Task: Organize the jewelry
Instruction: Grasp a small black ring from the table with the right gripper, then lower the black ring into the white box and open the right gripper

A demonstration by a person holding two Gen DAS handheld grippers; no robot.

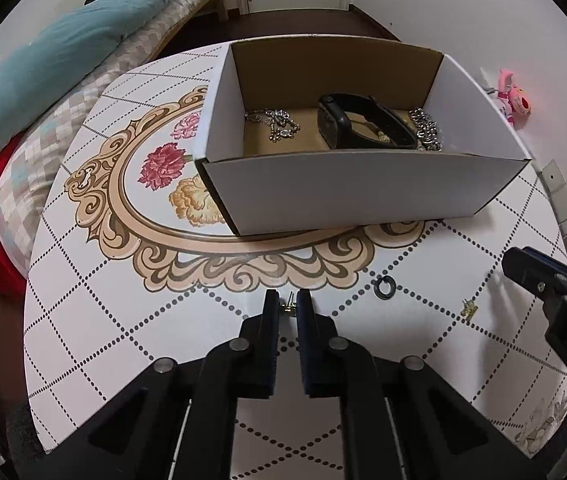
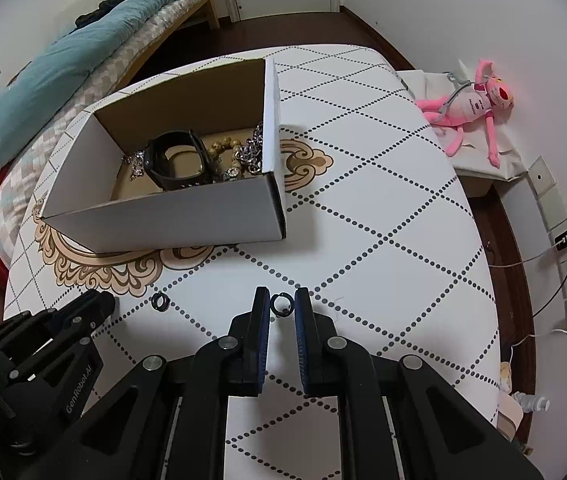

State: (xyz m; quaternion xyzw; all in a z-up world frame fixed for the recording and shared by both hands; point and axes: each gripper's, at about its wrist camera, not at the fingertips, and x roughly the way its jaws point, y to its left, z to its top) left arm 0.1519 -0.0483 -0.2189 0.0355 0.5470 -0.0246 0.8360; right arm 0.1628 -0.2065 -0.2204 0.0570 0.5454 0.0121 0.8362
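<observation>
Between right hand-held gripper (image 2: 282,307) fingers: black ring (image 2: 281,305)

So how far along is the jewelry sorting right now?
Partly done. The cardboard box already holds a black watch, a beaded bracelet and silver chains. In hand: the left gripper brackets a small gold earring, and the right gripper brackets a black ring; both jaws are not closed. Left on the table: another black ring and a gold piece.
</observation>
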